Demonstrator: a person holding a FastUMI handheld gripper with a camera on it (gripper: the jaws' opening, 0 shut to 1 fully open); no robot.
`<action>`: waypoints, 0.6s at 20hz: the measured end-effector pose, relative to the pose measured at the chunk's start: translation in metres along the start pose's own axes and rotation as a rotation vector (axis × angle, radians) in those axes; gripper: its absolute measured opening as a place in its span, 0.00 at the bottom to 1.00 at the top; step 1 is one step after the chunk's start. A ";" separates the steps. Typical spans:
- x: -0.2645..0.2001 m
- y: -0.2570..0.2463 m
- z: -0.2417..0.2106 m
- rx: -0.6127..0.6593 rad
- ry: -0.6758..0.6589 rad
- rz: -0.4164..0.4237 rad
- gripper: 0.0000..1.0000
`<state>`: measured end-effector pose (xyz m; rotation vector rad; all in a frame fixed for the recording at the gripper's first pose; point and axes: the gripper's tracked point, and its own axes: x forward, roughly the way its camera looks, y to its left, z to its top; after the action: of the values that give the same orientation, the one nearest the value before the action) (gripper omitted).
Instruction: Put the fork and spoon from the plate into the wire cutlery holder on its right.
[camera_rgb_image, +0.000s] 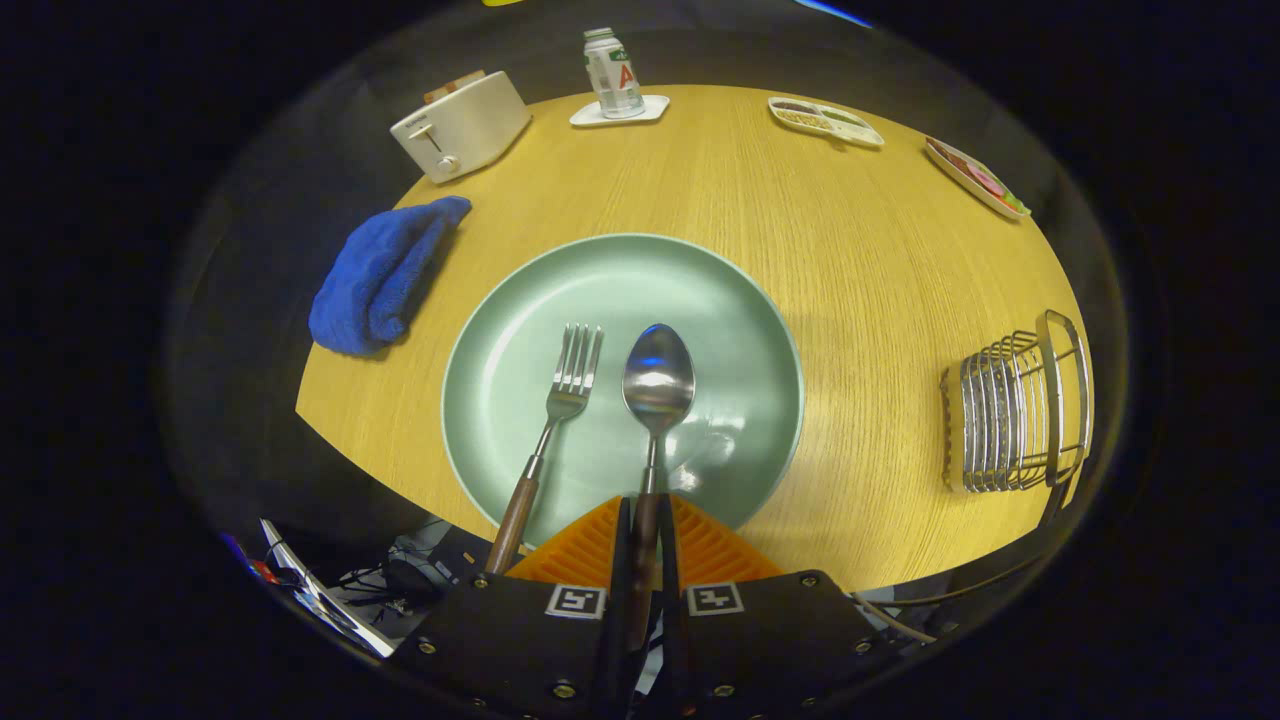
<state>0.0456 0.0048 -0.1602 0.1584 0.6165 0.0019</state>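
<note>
A pale green plate (720, 300) lies on the wooden table just ahead of my fingers. A spoon (657, 385) with a metal bowl and brown wooden handle lies on it, pointing away from me. Its handle runs back between my two fingers, and my gripper (645, 515) is shut on that handle. To the spoon's left lies a fork (560, 410) with the same wooden handle, which juts past the plate's near rim beside my left finger. The wire cutlery holder (1015, 415) stands on the table to the right of the plate, near the table's edge.
A blue cloth (385, 275) lies left of the plate. At the far side stand a white toaster (460, 125), a can on a white coaster (615, 80) and two small snack dishes (825, 120). Cables and clutter lie below the table's near edge on the left.
</note>
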 end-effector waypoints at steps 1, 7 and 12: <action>0.000 0.002 0.000 0.025 0.021 0.021 0.16; -0.003 -0.009 0.008 0.146 -0.001 0.043 0.06; -0.008 -0.012 0.012 0.165 -0.019 0.058 0.05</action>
<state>0.0451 -0.0091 -0.1473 0.3353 0.5925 0.0053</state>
